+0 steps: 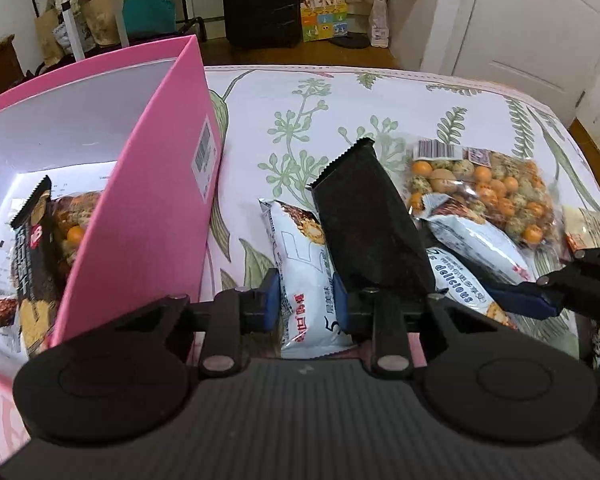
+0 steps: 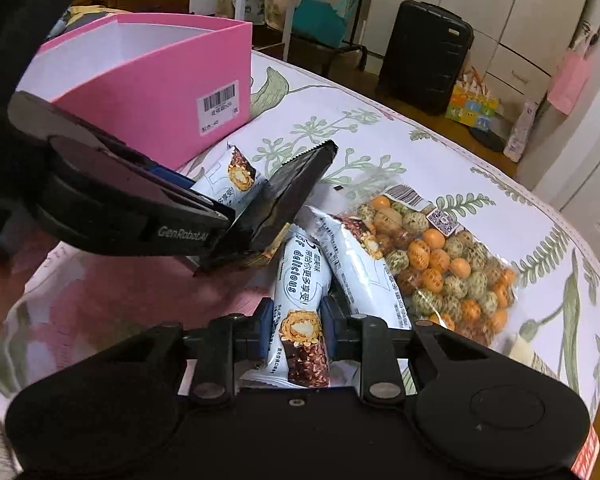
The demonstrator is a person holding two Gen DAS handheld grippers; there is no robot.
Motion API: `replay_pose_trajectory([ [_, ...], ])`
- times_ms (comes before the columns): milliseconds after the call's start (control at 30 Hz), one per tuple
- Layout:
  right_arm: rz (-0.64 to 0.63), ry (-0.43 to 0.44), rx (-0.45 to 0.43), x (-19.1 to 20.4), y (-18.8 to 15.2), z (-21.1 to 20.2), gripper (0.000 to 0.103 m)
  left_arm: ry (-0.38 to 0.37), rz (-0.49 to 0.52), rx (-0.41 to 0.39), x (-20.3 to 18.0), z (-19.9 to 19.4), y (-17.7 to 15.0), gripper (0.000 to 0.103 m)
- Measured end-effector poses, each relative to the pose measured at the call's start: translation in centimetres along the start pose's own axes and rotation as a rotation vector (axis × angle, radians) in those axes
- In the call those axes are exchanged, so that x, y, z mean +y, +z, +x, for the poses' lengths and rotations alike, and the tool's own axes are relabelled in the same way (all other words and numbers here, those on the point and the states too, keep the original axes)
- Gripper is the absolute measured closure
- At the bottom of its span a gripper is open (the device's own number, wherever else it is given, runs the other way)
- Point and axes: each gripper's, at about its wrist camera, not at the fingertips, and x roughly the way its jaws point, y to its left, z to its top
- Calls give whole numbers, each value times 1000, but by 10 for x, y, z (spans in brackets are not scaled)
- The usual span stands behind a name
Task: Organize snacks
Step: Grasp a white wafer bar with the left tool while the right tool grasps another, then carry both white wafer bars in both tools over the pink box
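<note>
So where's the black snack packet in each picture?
Left wrist view: the black snack packet sits in the middle, tilted up, just past the left hand-held gripper.
Right wrist view: the same packet is left of centre, sticking out from the left hand-held gripper.
Shared landmark: the pink box with its barcode sticker, left of the packet in both views.

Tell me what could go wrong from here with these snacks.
The black foil packet stands tilted against the left tongs; moving them may topple or drag it.
The white plastic roll packet between the right tongs touches a second white packet, which may get pulled along.
The tall pink cardboard box wall could snag a packet.
</note>
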Motion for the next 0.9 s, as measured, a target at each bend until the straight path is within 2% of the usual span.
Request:
replay_pose_trajectory([
  [267, 278, 76, 35, -8, -12, -33, 75, -65, 10, 6, 7, -33, -9, 77],
  [433, 425, 121, 53, -16, -20, -49, 75, -153, -30, 44, 21, -52, -8, 77],
  [600, 602, 201, 98, -21, -27, -59, 75, -197, -39, 94, 32, -70, -10, 77],
  [667, 636, 231, 110, -19, -26, -63, 75, -218, -21, 116, 34, -77, -12, 77],
  [800, 623, 248, 120, -8, -18, -75, 75, -275, -15, 154, 40, -94, -12, 77],
  [900, 611, 271, 113, -2, -10, -89, 75, -283, 0, 163, 43, -108, -12, 77],
])
